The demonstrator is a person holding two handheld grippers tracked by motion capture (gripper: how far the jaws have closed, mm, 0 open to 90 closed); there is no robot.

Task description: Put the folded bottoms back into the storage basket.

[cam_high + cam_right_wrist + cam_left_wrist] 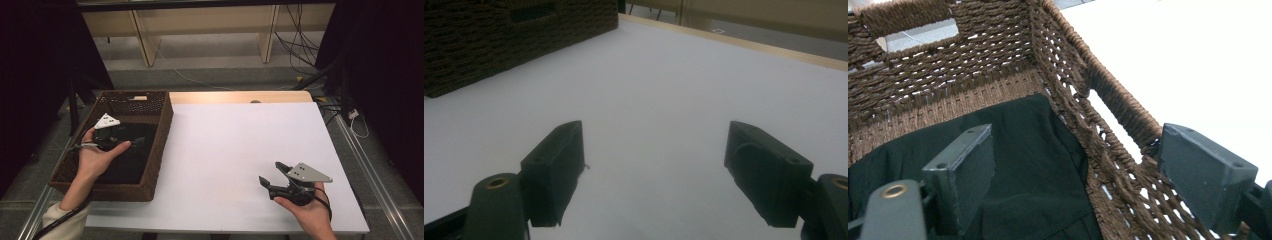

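No legible text, label or number anywhere.

Dim room, dark at both sides; white counter (250,150) brightest, overexposed in left gripper view. Right gripper view grey, low contrast, soft. Near tongs blurred. Black cloth (1038,165) shows little detail.

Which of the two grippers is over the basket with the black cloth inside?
The left gripper. It hangs above the black cloth inside the woven basket, jaws open, while the right gripper is over the bare white table.
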